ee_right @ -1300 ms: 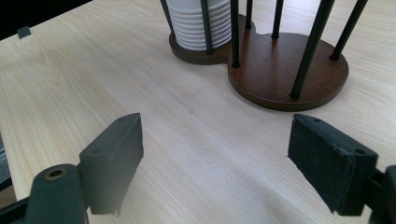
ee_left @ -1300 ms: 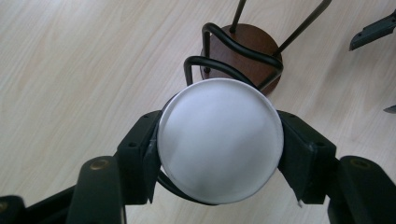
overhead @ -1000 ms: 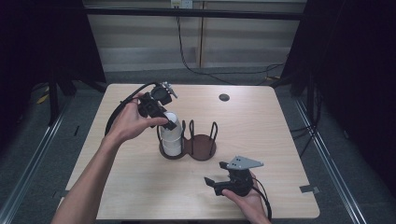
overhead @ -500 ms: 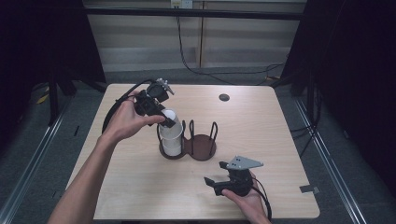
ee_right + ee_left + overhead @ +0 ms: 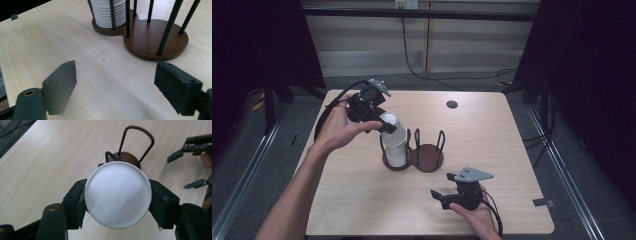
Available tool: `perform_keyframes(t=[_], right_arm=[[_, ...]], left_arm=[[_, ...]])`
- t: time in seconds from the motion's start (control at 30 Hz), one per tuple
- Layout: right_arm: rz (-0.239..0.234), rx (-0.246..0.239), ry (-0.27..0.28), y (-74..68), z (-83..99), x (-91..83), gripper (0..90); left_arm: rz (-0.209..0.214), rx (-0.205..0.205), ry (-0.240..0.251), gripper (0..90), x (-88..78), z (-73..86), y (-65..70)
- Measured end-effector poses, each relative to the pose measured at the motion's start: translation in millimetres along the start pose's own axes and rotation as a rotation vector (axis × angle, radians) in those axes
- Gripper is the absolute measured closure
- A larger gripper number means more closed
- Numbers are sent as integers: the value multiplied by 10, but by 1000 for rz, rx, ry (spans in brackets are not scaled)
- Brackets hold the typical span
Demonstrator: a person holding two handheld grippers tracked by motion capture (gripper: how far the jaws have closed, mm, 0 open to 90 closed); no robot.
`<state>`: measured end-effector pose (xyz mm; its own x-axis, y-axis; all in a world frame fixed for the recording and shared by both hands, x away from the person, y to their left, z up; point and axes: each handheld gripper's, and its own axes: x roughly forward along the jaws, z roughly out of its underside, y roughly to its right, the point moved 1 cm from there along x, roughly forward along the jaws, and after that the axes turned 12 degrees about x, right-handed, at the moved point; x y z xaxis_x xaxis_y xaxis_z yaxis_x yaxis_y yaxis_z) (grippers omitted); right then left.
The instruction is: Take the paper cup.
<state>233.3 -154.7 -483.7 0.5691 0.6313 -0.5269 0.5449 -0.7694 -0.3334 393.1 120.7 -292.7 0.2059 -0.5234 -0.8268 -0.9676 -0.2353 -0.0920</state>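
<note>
White cup (image 5: 390,123) lifted higher off stack (image 5: 395,147), tilted bottom-up, clamped in left gripper (image 5: 384,125), right gripper (image 5: 438,196) wide, empty

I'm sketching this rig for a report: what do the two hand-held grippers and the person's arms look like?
Both are black. The left hand-held gripper and the right hand-held gripper each carry a grey three-cornered plate on top and trail a black cable. The jaws are chunky, with flat rectangular pads and brass-coloured pivot pins. The forearms are bare, with no sleeves or gloves in view.

We are noting the wire posts (image 5: 170,26) of the cup holder (image 5: 428,161) fencing its vacant round base; surrounding tabletop (image 5: 492,130) is lying open.
</note>
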Motion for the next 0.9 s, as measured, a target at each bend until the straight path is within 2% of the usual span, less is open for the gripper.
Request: perform_keyframes(t=[0.17, 0.2, 0.3, 0.5, 0.6, 0.67, 0.73, 0.9], right_arm=[[2, 0, 0, 2, 0, 3, 172], [2, 1, 0, 3, 0, 3, 172], [2, 2, 0, 0, 0, 2, 172], [4, 4, 3, 5, 0, -2, 172], [0, 1, 7, 4, -1, -3, 172], [-2, 2, 9, -1, -2, -3, 171], [-5, 3, 9, -7, -2, -2, 170], [-8, 2, 11, -6, -6, 0, 169]], left_arm=[[-2, -17, 59, 377, -59, 28, 63], [-3, -4, 57, 377, -74, 34, 70], [-12, -6, 75, 377, -98, 50, 113], [-5, 0, 123, 377, -130, 122, 191], [-26, -25, 166, 378, -163, 165, 220], [-5, -40, 186, 378, -168, 207, 233], [-12, -52, 202, 378, -157, 238, 258], [9, -38, 241, 378, -180, 300, 306]])
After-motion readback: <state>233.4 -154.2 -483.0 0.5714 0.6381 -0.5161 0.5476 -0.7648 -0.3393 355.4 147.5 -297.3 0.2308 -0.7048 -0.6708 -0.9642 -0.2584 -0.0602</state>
